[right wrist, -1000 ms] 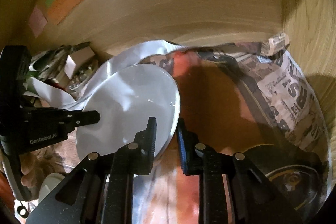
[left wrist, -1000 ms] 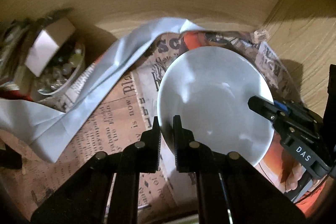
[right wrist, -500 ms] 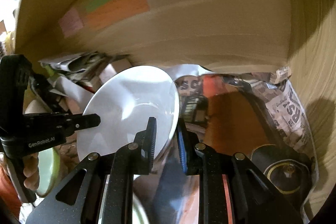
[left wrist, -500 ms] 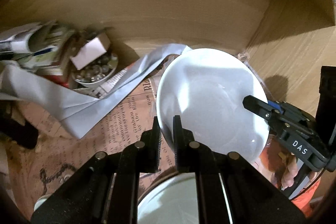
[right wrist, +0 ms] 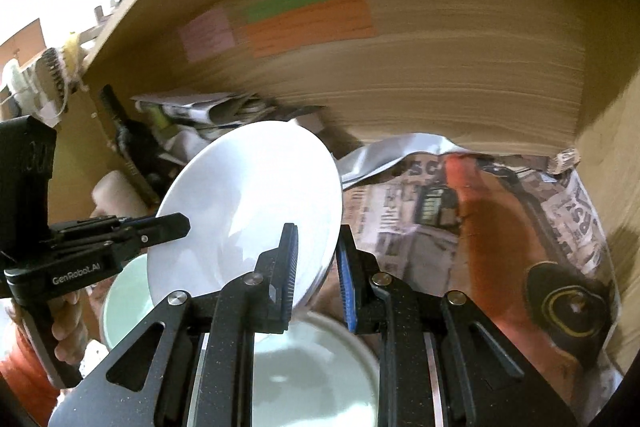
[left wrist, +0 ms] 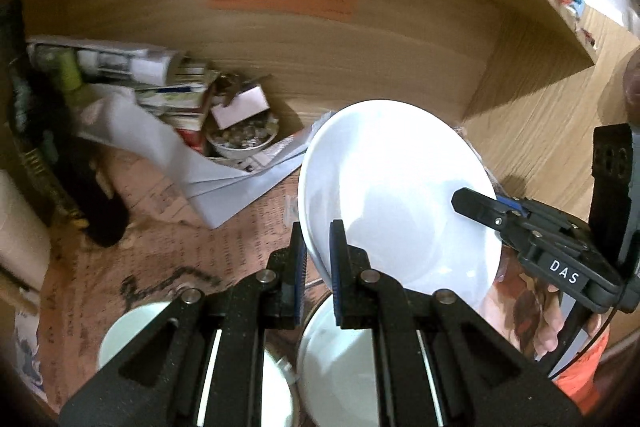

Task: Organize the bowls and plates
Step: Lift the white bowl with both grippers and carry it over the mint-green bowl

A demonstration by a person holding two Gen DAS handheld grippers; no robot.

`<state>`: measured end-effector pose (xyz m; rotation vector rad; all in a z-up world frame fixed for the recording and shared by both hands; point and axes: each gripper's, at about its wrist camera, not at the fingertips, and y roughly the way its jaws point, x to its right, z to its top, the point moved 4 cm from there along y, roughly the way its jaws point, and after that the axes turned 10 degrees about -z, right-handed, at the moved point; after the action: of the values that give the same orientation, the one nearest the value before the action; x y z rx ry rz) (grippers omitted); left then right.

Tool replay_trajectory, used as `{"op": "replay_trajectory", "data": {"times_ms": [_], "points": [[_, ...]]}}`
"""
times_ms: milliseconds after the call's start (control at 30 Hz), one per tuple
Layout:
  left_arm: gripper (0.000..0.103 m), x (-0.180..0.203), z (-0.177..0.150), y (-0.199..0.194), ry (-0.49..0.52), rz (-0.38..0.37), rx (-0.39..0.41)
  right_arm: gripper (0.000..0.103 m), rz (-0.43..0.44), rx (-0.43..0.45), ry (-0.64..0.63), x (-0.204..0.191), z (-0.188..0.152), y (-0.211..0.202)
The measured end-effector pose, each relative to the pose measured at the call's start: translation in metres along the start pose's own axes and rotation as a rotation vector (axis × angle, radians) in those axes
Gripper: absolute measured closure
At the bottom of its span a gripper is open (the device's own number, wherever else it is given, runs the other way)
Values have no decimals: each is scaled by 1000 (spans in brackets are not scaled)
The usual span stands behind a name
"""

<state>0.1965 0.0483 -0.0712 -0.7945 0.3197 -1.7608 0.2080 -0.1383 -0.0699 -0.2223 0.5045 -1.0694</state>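
A white plate [left wrist: 396, 199] is held tilted in the air by both grippers, above the newspaper-lined shelf floor. My left gripper [left wrist: 318, 259] is shut on its near-left rim. My right gripper [right wrist: 318, 267] is shut on the opposite rim of the same plate [right wrist: 248, 211]. Each gripper shows in the other's view: the right one [left wrist: 520, 227] and the left one [right wrist: 120, 239]. Below the plate lies a pale bowl or plate [left wrist: 340, 367], also in the right wrist view [right wrist: 316, 375]. Another pale green bowl [left wrist: 132, 331] lies to its left.
Wooden cabinet walls close in at the back and right [left wrist: 532, 123]. At the back left are a small bowl of odds and ends [left wrist: 244, 139], rolled papers [left wrist: 120, 63], a white sheet [left wrist: 176, 163] and a dark object [left wrist: 60, 163]. Newspaper [right wrist: 520, 219] lines the floor.
Both grippers have lifted the plate up off the newspaper and drawn it back towards the shelf front. The bowls below have come into view.
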Motion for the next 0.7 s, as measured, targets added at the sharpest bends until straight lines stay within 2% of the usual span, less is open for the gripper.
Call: {"op": "replay_trajectory", "data": {"times_ms": [267, 700], "points": [[94, -17, -27, -43, -29, 23, 54, 85, 64, 2, -36, -39, -13, -4], [94, -39, -65, -100, 3, 145, 131, 84, 171, -5, -91, -99, -33, -8]]}}
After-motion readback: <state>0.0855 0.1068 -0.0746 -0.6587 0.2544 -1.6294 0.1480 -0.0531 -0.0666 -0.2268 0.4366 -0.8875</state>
